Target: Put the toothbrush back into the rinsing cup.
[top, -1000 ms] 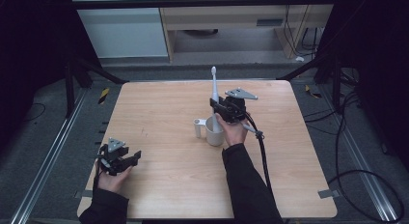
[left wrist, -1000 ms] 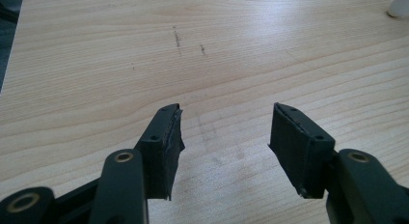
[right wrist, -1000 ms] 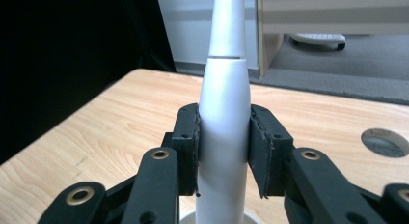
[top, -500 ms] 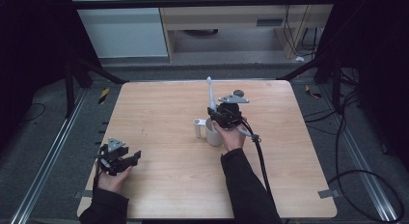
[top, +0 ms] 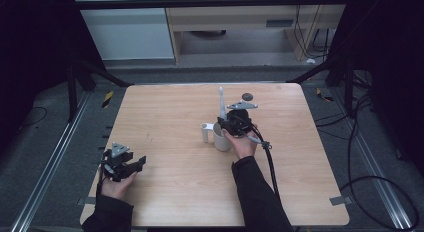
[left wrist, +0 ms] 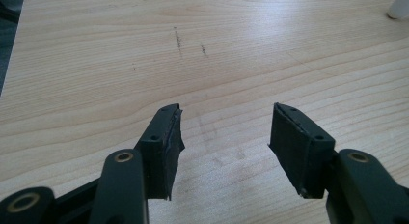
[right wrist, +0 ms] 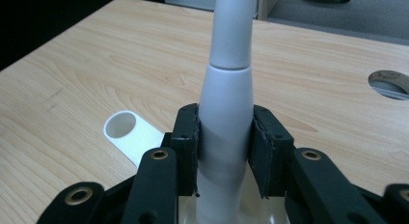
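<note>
1. My right gripper (top: 231,123) has its fingers (right wrist: 187,137) clamped on a white handle (right wrist: 225,108), held upright over a white cup (top: 221,137) near the bench's (top: 170,117) middle.
2. A small white tube (top: 205,132) stands just beside the cup.
3. My left gripper (top: 131,164) rests near the bench's left edge, its fingers (left wrist: 164,144) spread wide and holding nothing.

Table (top: 170,117) evenly lit; surroundings dark; slight softness.

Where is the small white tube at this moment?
In the high view, the small white tube is near the table's middle, just left of the white cup under the right gripper.
</note>
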`<action>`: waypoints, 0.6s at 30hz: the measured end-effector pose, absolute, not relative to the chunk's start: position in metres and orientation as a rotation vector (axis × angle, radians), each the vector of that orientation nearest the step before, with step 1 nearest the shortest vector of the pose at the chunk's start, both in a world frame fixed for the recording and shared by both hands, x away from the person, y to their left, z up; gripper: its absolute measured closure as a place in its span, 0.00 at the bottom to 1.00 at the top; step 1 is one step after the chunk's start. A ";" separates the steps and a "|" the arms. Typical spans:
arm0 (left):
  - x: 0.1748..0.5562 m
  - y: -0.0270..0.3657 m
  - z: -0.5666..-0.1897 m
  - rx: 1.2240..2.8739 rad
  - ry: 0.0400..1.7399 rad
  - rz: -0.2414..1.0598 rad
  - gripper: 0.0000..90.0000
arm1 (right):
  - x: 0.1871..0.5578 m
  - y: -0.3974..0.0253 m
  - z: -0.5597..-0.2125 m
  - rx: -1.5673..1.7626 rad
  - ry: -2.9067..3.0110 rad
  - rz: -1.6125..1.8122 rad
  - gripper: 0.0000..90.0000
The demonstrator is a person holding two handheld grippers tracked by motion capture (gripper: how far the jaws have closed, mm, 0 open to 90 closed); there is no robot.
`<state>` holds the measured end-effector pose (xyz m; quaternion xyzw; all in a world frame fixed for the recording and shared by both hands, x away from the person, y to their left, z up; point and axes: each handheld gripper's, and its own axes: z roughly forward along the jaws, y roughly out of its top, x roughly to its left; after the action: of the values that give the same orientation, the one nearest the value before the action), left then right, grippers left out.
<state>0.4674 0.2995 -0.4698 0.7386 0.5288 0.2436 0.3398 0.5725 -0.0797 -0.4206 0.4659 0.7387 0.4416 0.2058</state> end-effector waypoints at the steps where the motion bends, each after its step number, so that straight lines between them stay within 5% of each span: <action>1: 0.467 0.299 -0.470 1.923 1.376 0.633 0.49 | 0.573 -0.079 -0.421 1.301 2.069 1.223 0.74; 18: 0.467 0.299 -0.470 1.923 1.375 0.633 0.49 | 0.569 -0.079 -0.419 1.269 2.087 1.216 0.69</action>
<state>0.4671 0.2993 -0.4697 0.7388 0.5284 0.2433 0.3403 0.5688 -0.0788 -0.4186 0.4552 0.7487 0.4361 0.2051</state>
